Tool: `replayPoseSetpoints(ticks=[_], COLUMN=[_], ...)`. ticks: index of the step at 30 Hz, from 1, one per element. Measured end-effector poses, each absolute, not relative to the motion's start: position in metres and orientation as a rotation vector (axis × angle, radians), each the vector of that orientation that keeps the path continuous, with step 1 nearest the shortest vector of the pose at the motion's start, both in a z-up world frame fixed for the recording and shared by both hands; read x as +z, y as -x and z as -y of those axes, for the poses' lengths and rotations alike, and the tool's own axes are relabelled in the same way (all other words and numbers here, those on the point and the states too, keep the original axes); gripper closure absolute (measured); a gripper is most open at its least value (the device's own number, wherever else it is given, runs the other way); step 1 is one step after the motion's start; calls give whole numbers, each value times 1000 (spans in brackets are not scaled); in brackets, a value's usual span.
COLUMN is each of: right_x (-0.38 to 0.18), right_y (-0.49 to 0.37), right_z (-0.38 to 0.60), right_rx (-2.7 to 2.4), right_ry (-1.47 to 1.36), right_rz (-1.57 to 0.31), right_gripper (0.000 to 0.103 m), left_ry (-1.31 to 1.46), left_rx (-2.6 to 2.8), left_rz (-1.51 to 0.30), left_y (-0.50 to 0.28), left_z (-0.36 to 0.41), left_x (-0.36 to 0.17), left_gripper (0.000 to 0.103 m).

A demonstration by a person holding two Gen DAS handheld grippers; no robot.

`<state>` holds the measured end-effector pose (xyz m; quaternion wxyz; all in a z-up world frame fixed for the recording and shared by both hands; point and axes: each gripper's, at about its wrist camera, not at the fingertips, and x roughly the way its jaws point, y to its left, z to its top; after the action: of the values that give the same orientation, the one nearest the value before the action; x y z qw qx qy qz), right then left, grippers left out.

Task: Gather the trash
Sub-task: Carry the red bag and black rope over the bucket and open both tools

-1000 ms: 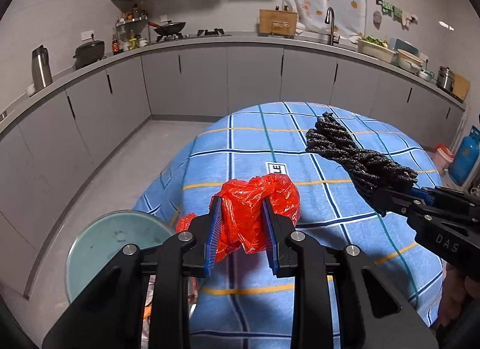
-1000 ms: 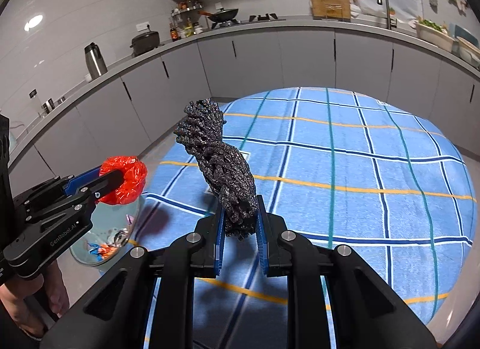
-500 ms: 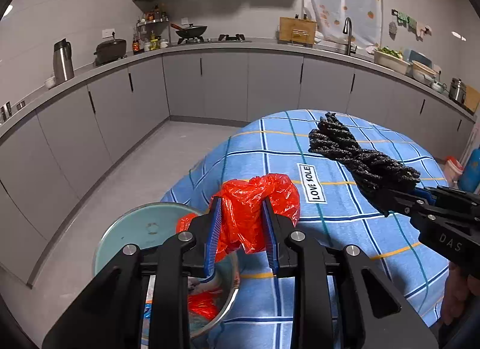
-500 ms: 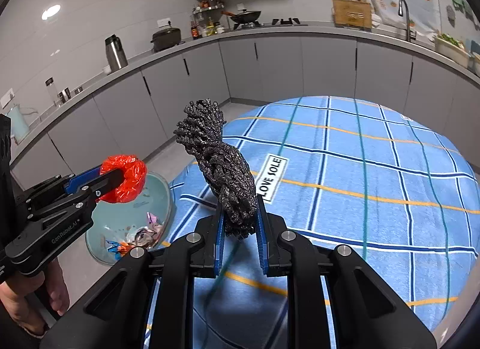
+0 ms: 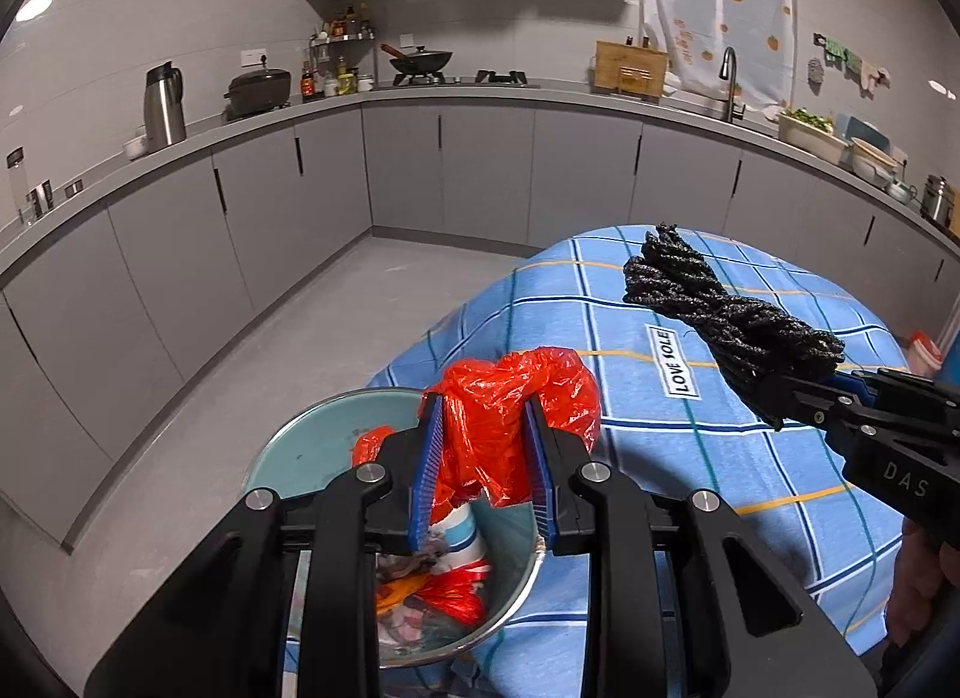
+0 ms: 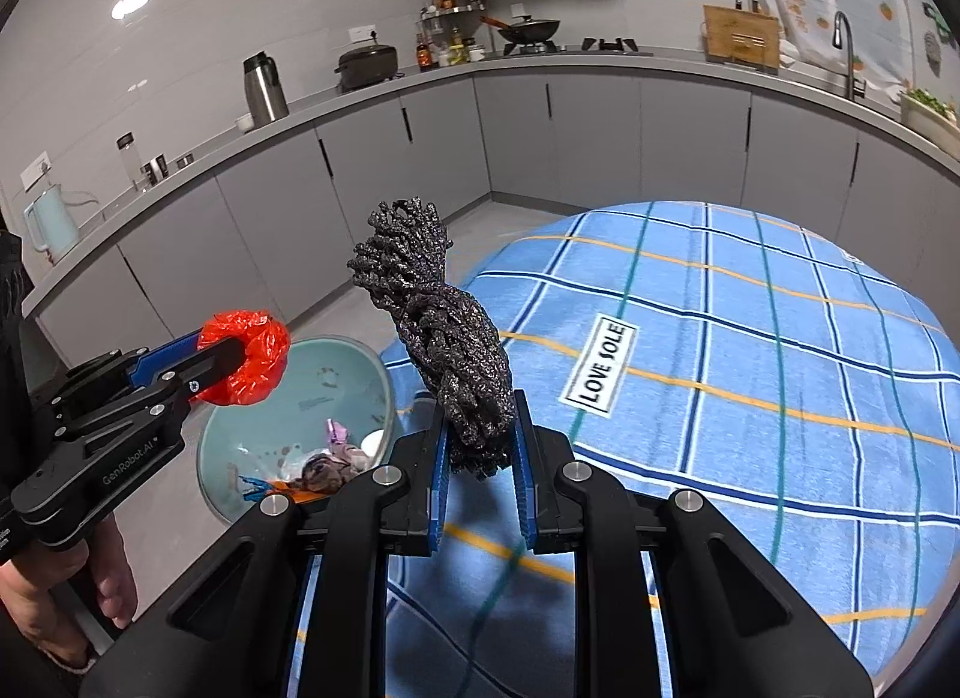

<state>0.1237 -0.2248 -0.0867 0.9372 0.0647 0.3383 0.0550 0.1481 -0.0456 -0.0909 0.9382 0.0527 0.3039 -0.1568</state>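
My left gripper (image 5: 483, 458) is shut on a crumpled red plastic bag (image 5: 510, 416) and holds it above the rim of a round metal trash bin (image 5: 312, 446) that stands on the floor beside the table. The bin (image 6: 300, 398) holds mixed trash. My right gripper (image 6: 480, 458) is shut on a black twisted rope bundle (image 6: 444, 338) and holds it above the table's left edge. The rope bundle also shows at the right of the left wrist view (image 5: 720, 320), and the red bag at the left of the right wrist view (image 6: 246, 356).
The table wears a blue checked cloth (image 6: 750, 350) with a "LOVE SOLE" label (image 6: 603, 365). Grey kitchen cabinets (image 5: 480, 170) and a counter with pots and a kettle curve around the back. Grey floor (image 5: 288, 338) lies left of the table.
Both grippers have moved left, off the table toward the bin. The bin has come further into view under the red bag. Both grips are unchanged.
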Motion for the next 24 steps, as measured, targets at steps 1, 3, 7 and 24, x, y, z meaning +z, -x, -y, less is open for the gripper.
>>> replayPoseSetpoints(ticks=[1,3,7,24], right_x=[-86,-86,-86,-90], right_y=[-125,-127,-132,-161], right_z=[221,215,203,146], right_rx=[120,132,153,241], right_ry=[-128,-120,-107,-53], right_rz=[-691,-691,-693,-720], right_gripper=[84,84,84,84], left_ry=[-106,-101,-91,-45], left_rx=[-316,-301,-271,-157], left_rz=[-621,-620,-617,-629], left_y=[-147,-148,-149,-163], left_z=[43,36,22,-31], left_x=[-91,-90,-89,-91], left_gripper=[76,76,76,76])
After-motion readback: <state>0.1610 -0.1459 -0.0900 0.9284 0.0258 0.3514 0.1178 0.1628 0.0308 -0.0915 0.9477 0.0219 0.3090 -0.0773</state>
